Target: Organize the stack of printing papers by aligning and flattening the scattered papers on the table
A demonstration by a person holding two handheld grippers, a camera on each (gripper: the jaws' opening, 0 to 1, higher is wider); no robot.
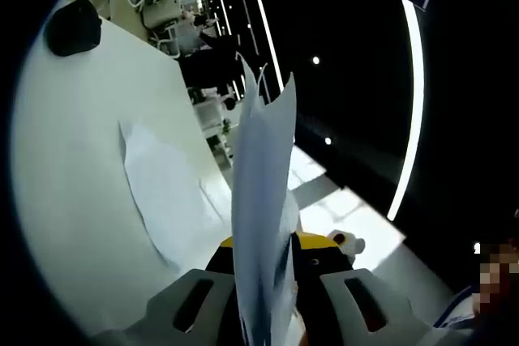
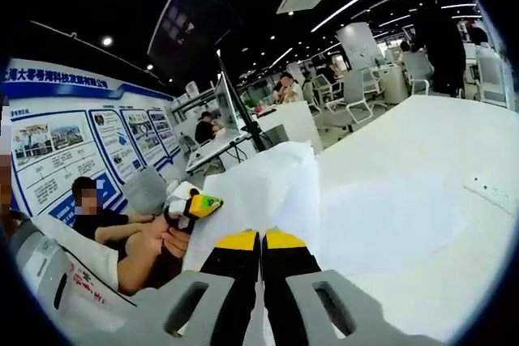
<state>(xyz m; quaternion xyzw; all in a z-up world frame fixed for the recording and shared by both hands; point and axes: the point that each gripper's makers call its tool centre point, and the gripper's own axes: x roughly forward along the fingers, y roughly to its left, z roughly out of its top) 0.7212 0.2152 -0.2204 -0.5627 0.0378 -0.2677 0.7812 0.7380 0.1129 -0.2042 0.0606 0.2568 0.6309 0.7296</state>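
Nearest in the left gripper view, the left tool (image 1: 263, 297) had its jaws closed on a thin sheaf of papers (image 1: 263, 200), which stood on edge between the yellow-tipped jaws and rose well above them, the upper corners fanning apart into separate points. In the right gripper view, the right tool (image 2: 261, 261) had its two jaws pressed together at the near edge of the same lifted sheets (image 2: 259, 180), apparently pinching them, though the sheet between the tips was too thin to make out for certain. Beyond, one more sheet (image 1: 162, 188) lay flat on the white tabletop (image 1: 73, 200), just beside the raised sheaf and askew to the tabletop's edge; in the right gripper view a flat sheet (image 2: 389, 216) rested toward the middle of the tabletop. At the far corner of the tabletop sat a dark object (image 1: 73, 26), too blurred to identify. The paper looked light, limp and slick: held by one edge it would bow and splay, and sheets could slide past each other. A hold on opposite edges, near the middle of each, seemed best for tapping them square against the tabletop before flattening.
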